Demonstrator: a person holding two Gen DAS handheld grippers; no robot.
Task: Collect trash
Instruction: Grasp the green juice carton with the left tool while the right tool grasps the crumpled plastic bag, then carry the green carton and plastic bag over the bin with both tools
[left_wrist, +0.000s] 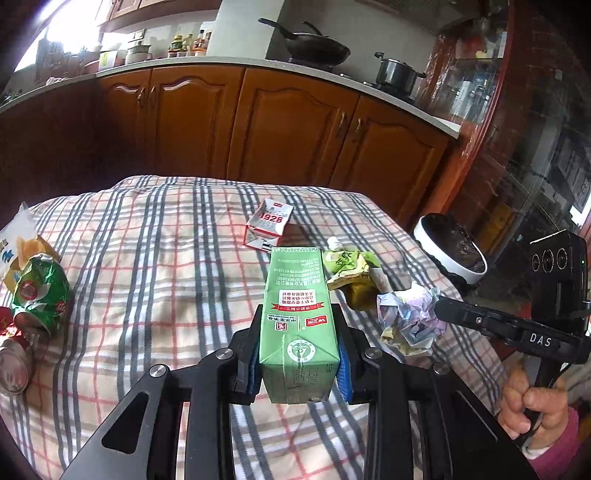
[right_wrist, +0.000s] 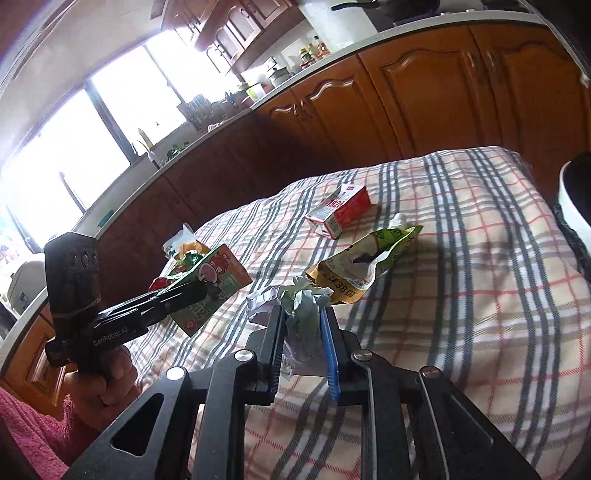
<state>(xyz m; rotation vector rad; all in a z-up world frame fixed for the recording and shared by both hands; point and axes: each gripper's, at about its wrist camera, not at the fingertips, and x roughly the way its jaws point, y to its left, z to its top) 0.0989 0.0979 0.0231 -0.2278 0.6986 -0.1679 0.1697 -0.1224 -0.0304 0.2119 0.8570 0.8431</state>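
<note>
My left gripper (left_wrist: 298, 325) is shut on a green drink carton (left_wrist: 295, 310) and holds it above the checked cloth; the carton also shows in the right wrist view (right_wrist: 212, 291). My right gripper (right_wrist: 303, 317) is shut on a crumpled paper ball (right_wrist: 301, 314), which also shows in the left wrist view (left_wrist: 410, 317). A green and yellow snack pouch (right_wrist: 364, 264) lies just beyond the paper ball. A red and white carton (left_wrist: 269, 223) lies further back. A crushed green can (left_wrist: 38, 291) lies at the left edge.
A white bin with a dark liner (left_wrist: 450, 247) stands off the table's right side. The checked cloth (left_wrist: 166, 258) covers the table. Wooden kitchen cabinets (left_wrist: 295, 122) stand behind. A white and orange bag (left_wrist: 20, 240) and a silver can (left_wrist: 13, 365) lie at the left.
</note>
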